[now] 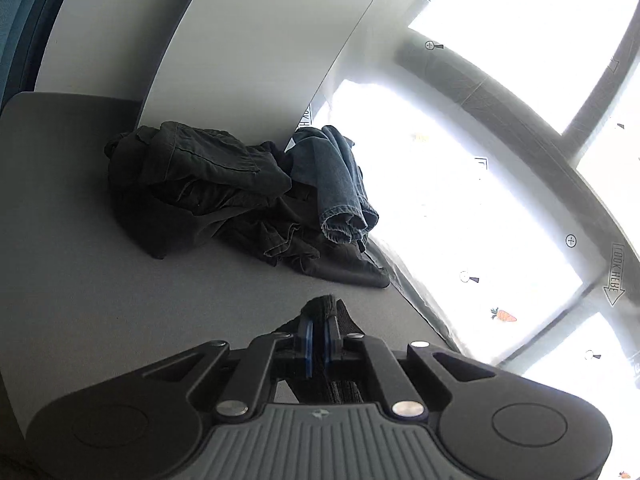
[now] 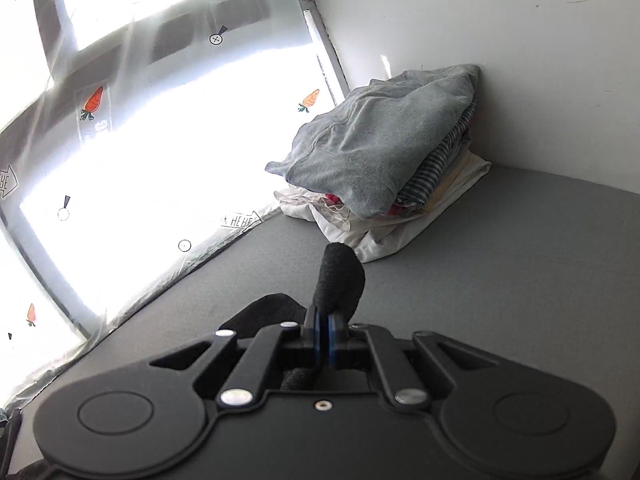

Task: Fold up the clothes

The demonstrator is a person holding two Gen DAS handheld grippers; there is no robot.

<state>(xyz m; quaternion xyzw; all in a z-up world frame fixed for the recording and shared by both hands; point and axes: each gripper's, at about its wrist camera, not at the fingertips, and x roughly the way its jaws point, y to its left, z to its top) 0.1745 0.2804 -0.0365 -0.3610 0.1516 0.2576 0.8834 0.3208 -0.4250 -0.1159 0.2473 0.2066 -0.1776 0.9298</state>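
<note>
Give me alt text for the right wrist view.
The right gripper is shut on black knit fabric above a grey table. Behind, a stack of clothes, grey garment on top, sits by a white wall.

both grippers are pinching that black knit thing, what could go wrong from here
1. The left hand-held gripper and right hand-held gripper each pinch only a small bunch of the black knit garment, so an edge might slip out.
2. The hanging cloth could drag across the grey table and snag the folded stack or the dark unfolded pile.
</note>
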